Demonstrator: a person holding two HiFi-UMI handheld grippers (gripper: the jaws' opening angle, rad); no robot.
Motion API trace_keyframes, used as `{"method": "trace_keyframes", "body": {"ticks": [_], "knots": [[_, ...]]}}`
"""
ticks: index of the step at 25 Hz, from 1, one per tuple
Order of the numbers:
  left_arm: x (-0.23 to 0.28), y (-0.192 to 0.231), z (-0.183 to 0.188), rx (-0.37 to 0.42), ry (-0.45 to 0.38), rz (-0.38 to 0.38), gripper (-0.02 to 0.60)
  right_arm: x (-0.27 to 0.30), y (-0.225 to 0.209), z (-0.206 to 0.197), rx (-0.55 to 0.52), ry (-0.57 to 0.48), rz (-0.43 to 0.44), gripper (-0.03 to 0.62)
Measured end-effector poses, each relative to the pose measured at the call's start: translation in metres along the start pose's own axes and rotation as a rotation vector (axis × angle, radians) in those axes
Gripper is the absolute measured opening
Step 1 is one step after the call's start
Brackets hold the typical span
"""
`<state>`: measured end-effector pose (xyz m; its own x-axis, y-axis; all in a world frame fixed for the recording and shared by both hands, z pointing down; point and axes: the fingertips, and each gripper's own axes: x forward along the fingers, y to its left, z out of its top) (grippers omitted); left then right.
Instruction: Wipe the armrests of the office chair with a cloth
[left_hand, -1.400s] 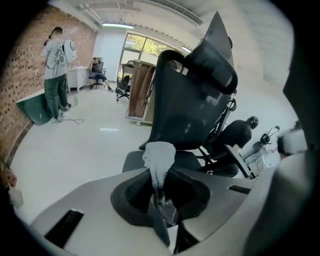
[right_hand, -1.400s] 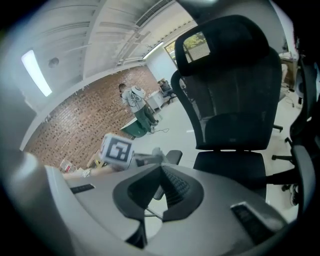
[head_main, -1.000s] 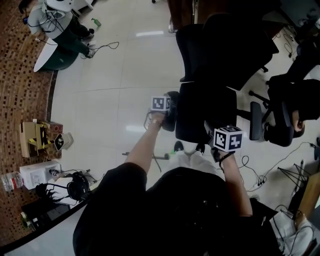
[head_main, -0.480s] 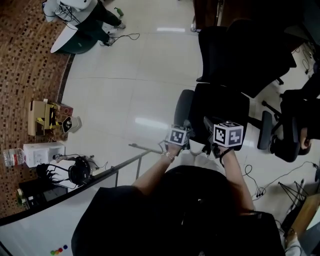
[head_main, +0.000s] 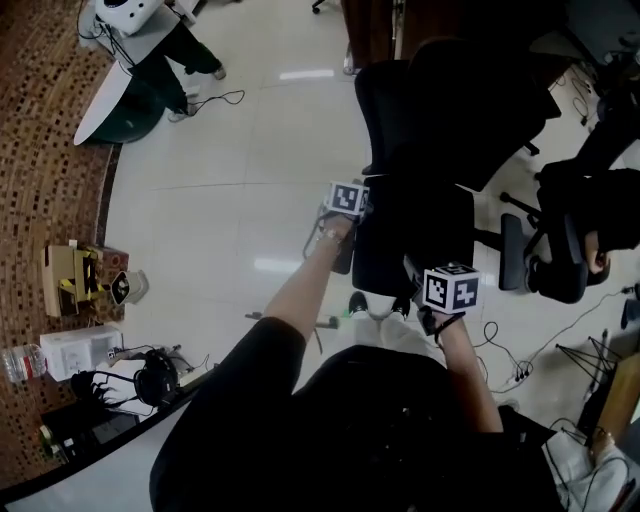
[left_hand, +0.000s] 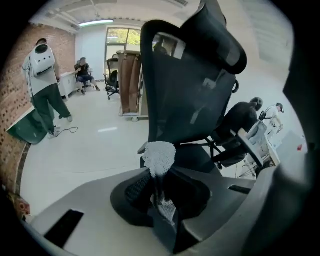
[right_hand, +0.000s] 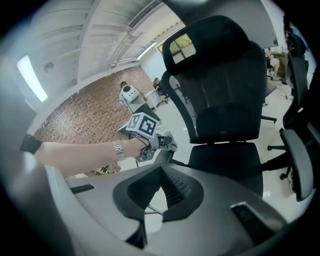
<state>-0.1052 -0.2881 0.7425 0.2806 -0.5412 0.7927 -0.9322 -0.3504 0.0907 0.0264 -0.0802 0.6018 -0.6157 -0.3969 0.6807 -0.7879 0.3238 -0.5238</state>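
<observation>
Pale floor (head_main: 220, 200) lies wide open left of the black office chair (head_main: 430, 150). A second chair (head_main: 560, 250) crowds its right side. Left gripper (head_main: 346, 200) is at the chair's left armrest (head_main: 343, 255), fingers clamped on a white knobbly cloth (left_hand: 159, 156) that pokes up, seen only in the left gripper view. Right gripper (head_main: 450, 290) is near the seat front, fingers together and empty.

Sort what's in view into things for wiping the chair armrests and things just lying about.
For the job: cloth, pinched in the left gripper; office chair; its armrest.
Lying about: cardboard box; water bottle; headphones; second chair at right.
</observation>
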Motion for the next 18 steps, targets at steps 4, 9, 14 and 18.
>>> {"method": "trace_keyframes", "body": {"ticks": [4, 9, 14, 18], "knots": [[0.019, -0.013, -0.033, -0.032, 0.078, -0.032, 0.049, -0.024, -0.021, -0.002, 0.041, -0.034, -0.029, 0.006], [0.007, -0.061, -0.079, -0.068, 0.05, -0.103, 0.051, -0.038, -0.043, 0.0, 0.068, -0.064, -0.032, 0.006], [-0.031, -0.089, -0.13, -0.067, 0.029, -0.109, 0.051, -0.03, -0.037, 0.009, 0.031, -0.061, 0.016, 0.006], [-0.056, -0.105, -0.171, -0.1, 0.036, -0.106, 0.051, -0.021, -0.021, 0.014, -0.015, -0.049, 0.079, 0.006]]}}
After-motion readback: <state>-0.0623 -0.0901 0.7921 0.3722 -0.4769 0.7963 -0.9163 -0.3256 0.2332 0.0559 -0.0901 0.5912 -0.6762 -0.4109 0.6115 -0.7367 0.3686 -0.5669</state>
